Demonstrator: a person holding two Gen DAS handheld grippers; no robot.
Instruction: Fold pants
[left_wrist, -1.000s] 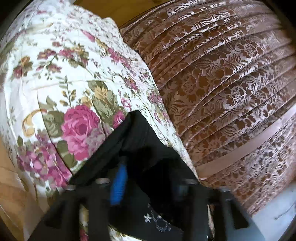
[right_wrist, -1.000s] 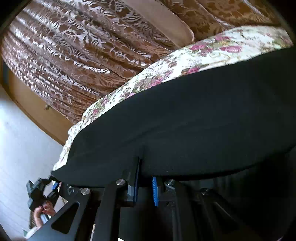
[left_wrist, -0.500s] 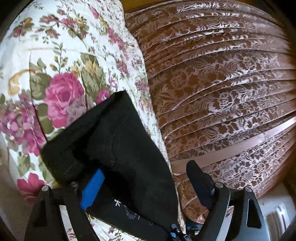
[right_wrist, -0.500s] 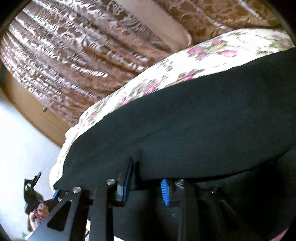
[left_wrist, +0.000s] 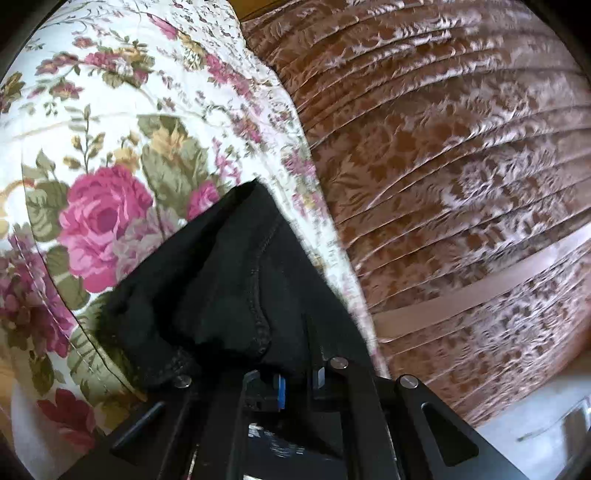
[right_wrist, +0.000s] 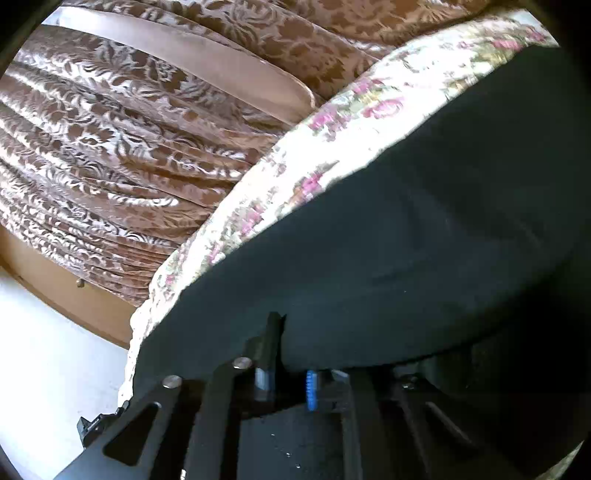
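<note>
You have both ends of the pants pinched, ready to fold.

The black pants (left_wrist: 221, 280) lie on the flowery bed cover (left_wrist: 110, 122). Your left gripper (left_wrist: 295, 384) is shut tight on one bunched corner; half a second ago it was wide open. Your right gripper (right_wrist: 288, 380) is shut on the near edge. Next, I think, lift both together and lay the cloth over, keeping it even.
</note>
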